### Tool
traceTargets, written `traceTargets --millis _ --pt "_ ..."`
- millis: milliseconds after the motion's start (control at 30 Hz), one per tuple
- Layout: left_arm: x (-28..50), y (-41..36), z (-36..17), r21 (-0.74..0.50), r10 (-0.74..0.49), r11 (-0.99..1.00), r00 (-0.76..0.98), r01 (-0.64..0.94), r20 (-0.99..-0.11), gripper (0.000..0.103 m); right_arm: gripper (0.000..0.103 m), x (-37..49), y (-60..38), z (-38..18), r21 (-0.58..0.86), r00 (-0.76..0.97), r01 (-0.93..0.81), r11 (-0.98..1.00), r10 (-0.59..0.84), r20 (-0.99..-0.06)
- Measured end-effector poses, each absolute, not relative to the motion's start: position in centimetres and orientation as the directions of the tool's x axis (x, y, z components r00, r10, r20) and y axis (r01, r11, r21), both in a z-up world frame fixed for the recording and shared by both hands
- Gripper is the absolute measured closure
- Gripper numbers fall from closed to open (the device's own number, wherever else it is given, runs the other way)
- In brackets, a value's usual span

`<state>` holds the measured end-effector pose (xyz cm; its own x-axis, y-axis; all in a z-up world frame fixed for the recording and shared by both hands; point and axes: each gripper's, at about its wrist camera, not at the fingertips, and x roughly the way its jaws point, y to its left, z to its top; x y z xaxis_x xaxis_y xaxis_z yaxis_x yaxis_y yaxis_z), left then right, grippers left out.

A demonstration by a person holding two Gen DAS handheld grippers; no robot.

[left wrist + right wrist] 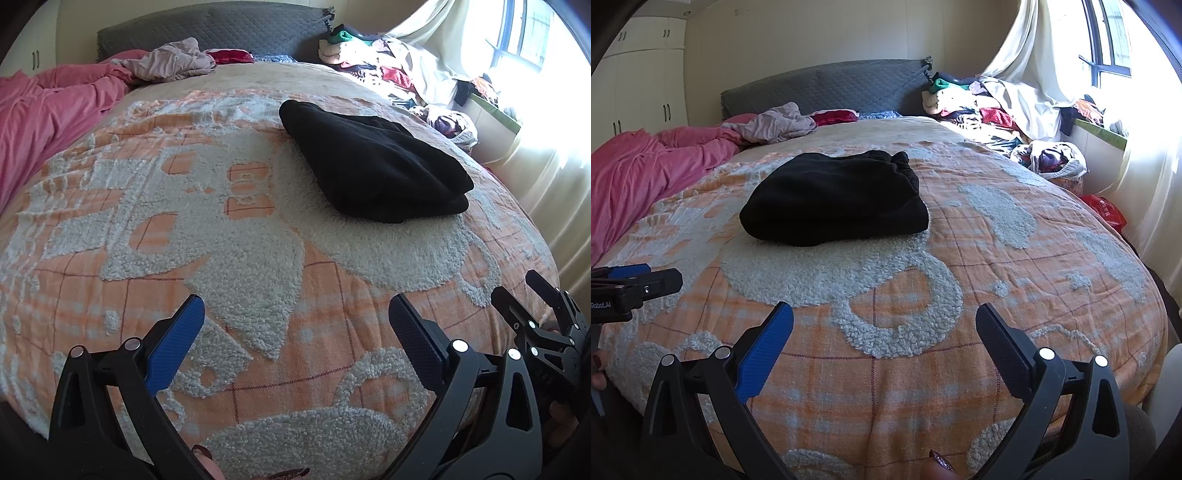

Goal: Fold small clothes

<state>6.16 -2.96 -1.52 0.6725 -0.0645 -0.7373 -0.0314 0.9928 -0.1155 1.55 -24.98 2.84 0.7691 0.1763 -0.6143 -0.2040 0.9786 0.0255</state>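
A black garment [373,166] lies folded into a thick bundle on the orange and white blanket [236,258], right of centre in the left wrist view. In the right wrist view the black garment [834,199] sits left of centre, its gathered waistband at the far side. My left gripper [295,317] is open near the bed's front edge, well short of the garment, with nothing between its fingers. My right gripper [884,325] is open too, empty, also near the front edge. The right gripper [532,295] shows at the left view's right side; the left gripper [646,280] shows at the right view's left side.
A pink duvet [646,170] is bunched along the bed's left side, with a mauve cloth [775,123] near the grey headboard [827,86]. A heap of mixed clothes [979,110] fills the back right by the curtain and window. A red bag [1106,214] lies beside the bed.
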Motion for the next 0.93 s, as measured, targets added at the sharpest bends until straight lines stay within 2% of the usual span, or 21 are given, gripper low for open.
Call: traceTargets --millis 300,500,633,767,867,933 --pt "6.3 -2.9 -2.0 -0.141 -0.088 0.990 0.660 -0.027 -0.746 0.010 0.005 1.7 -25.1 2.7 0.025 0.768 -0.200 0.979 0.173 -0.617" --pt "6.3 -2.1 -2.2 -0.124 -0.041 0.989 0.658 -0.081 -0.752 0.010 0.005 2.0 -25.3 2.6 0.023 0.769 -0.182 0.983 0.157 -0.620" --pt "6.2 -0.4 -2.3 -0.158 -0.047 0.981 0.654 -0.112 -0.755 0.010 0.005 2.0 -27.2 3.5 0.082 0.779 -0.127 0.989 0.150 -0.608" --pt "7.0 5.3 -2.3 -0.164 0.020 0.957 0.621 -0.238 -0.783 0.009 0.005 1.0 -35.7 7.5 0.213 0.842 0.105 0.971 0.027 -0.539" --pt "7.8 12.7 -1.9 -0.127 0.140 0.915 0.595 -0.383 -0.791 0.009 0.005 -0.1 -45.8 9.3 0.239 0.815 0.384 0.892 -0.206 -0.541" --pt "8.3 18.4 -1.5 -0.062 0.264 0.860 0.546 -0.507 -0.795 0.009 0.005 -1.0 -52.3 8.7 0.167 0.717 0.569 0.805 -0.386 -0.581"
